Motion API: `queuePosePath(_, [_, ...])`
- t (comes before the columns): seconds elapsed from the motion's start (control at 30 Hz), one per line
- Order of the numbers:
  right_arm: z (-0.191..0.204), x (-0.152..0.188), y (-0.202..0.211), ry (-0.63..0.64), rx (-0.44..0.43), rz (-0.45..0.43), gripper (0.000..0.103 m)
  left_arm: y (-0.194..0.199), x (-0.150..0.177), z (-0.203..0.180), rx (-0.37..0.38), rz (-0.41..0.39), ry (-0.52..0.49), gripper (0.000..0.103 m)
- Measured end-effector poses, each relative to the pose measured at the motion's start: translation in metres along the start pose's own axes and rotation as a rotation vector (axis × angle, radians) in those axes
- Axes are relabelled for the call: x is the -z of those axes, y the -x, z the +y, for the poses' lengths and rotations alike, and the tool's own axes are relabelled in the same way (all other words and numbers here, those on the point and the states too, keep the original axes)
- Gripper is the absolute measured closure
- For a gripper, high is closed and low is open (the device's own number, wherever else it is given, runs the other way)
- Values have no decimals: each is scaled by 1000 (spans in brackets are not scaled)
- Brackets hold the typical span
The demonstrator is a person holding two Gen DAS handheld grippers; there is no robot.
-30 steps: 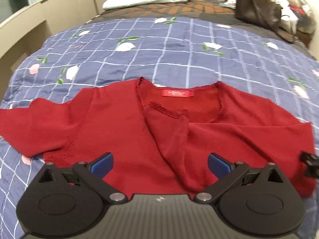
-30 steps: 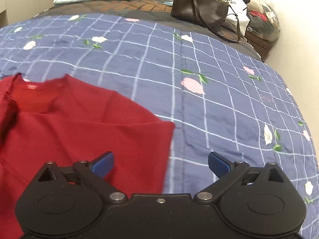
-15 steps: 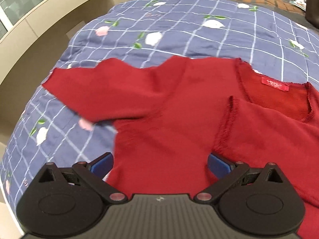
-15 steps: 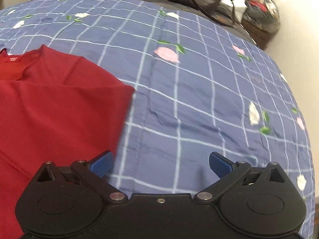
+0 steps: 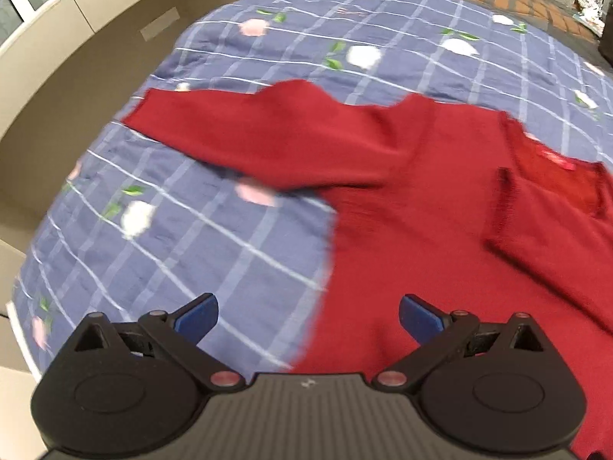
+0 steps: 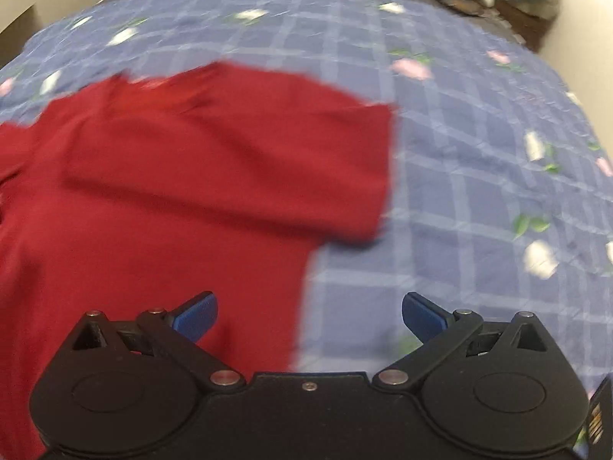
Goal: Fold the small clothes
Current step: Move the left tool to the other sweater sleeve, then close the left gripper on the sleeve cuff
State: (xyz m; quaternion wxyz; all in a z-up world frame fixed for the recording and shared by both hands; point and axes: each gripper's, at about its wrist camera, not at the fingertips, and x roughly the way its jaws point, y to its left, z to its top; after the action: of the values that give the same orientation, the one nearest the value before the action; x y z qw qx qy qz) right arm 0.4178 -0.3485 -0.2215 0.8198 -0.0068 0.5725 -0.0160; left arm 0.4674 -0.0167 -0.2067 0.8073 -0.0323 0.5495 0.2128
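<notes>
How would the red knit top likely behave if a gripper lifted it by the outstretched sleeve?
The red knit top looks thin and wrinkled, so it would probably droop limply. Its sleeve lies flat on the quilt, so it likely drags rather than slides.

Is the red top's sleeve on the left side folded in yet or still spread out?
Spread out. The sleeve lies stretched sideways over the blue quilt, away from the red top.

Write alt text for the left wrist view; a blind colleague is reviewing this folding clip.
A red knit top lies flat on a blue checked floral quilt, one sleeve stretched out to the left. In the foreground, the left gripper is open and empty over the garment's side edge. The image is slightly motion-blurred.
</notes>
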Motion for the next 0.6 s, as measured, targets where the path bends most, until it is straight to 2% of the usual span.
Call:
queuePosePath(0.13, [54,16,3,18,-54,56,1,-7,-15,53,-8,-16,5,0])
queuePosePath(0.23, [80,8,12,47,-29,5,1,-13,-28,97,-15,-44,12,0])
queuePosePath(0.37, [98,-12,16,-32,26,-46,1,-32,-44,149,-40,-55,44,0])
queuePosePath(0.47, [118,-12,6,-60,31,-22,1,-48,-54,183,-67,-47,79,0])
queuePosePath(0.6, [160,2,-7,33,-8,33,1,-71,-70,219,-54,-50,160,0])
